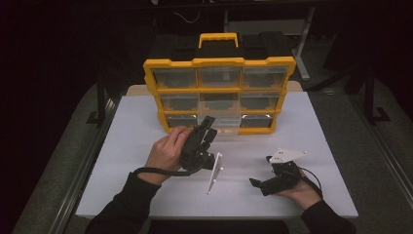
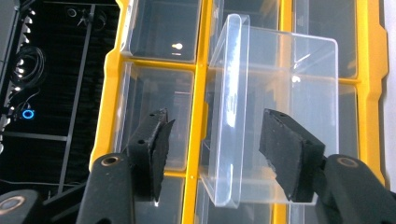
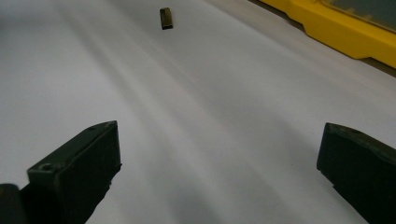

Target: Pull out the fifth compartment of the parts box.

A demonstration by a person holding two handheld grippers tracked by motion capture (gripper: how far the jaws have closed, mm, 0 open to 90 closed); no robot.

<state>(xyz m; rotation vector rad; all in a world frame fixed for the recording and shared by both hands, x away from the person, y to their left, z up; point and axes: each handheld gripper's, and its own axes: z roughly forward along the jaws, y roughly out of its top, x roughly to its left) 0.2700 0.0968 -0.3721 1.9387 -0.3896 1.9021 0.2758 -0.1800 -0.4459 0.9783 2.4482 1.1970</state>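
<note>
In the high view, the left gripper [image 1: 208, 127] sits at the bottom row of the yellow plastic organiser cabinet [image 1: 219, 62], where a clear plastic drawer [image 1: 225, 123] sticks out at 12 o'clock from the hand. The right gripper [image 1: 260, 183] rests on the white table [image 1: 311, 146].

In the left gripper view, its jaws stand apart, the drawer's front lip between them, untouched.

In the right gripper view, its jaws are spread wide; a small dark block [image 3: 166, 18] lies at 11 o'clock.
</note>
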